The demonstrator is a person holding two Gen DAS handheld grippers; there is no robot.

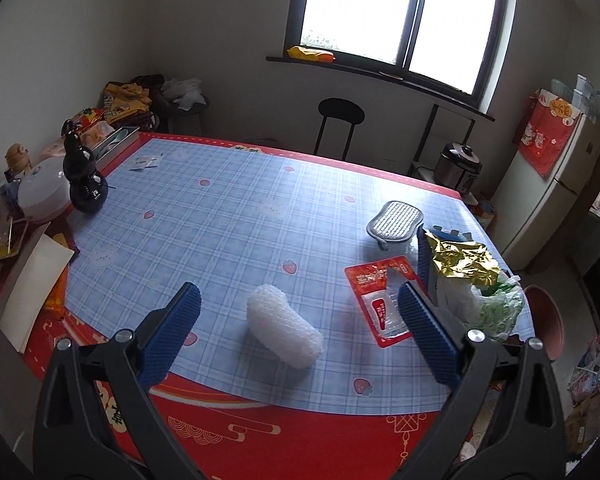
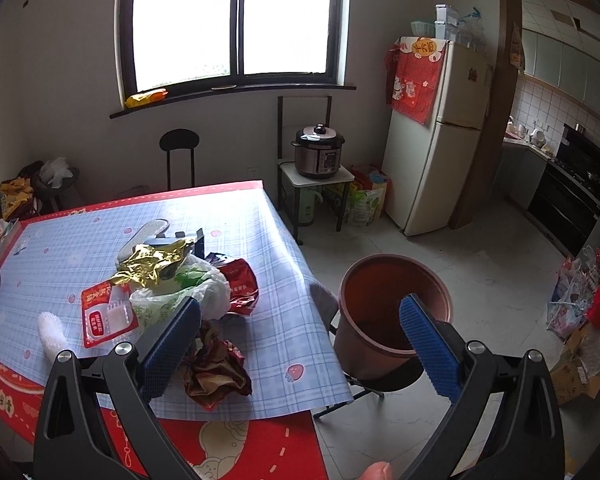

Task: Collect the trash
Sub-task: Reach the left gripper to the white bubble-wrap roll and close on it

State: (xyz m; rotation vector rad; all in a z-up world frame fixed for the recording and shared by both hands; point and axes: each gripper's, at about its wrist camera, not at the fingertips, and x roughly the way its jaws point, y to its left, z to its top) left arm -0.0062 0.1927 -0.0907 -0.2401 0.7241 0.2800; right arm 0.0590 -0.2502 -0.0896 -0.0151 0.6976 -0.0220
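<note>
A white bubble-wrap roll [image 1: 286,330] lies on the blue checked tablecloth, just ahead of my left gripper [image 1: 300,300], which is open with nothing in it. To its right lies a red and clear packet [image 1: 380,300], then a gold foil wrapper [image 1: 462,258] on a white-green plastic bag [image 1: 488,308]. My right gripper [image 2: 300,312] is open and empty above the table's right edge. A crumpled red-gold wrapper [image 2: 218,372] lies by its left finger. Beyond are the plastic bag [image 2: 184,296], the gold foil [image 2: 152,264] and a red wrapper [image 2: 242,284]. A brown bin [image 2: 384,312] stands on a stool beside the table.
A black gourd-shaped bottle [image 1: 85,178] and a white lidded dish [image 1: 40,194] stand at the table's left, with a white paper [image 1: 32,284] at the edge. A grey brush-like object [image 1: 394,222] lies at the right. Beyond are a black chair [image 2: 179,152], a cooker [image 2: 319,152] and a fridge [image 2: 436,136].
</note>
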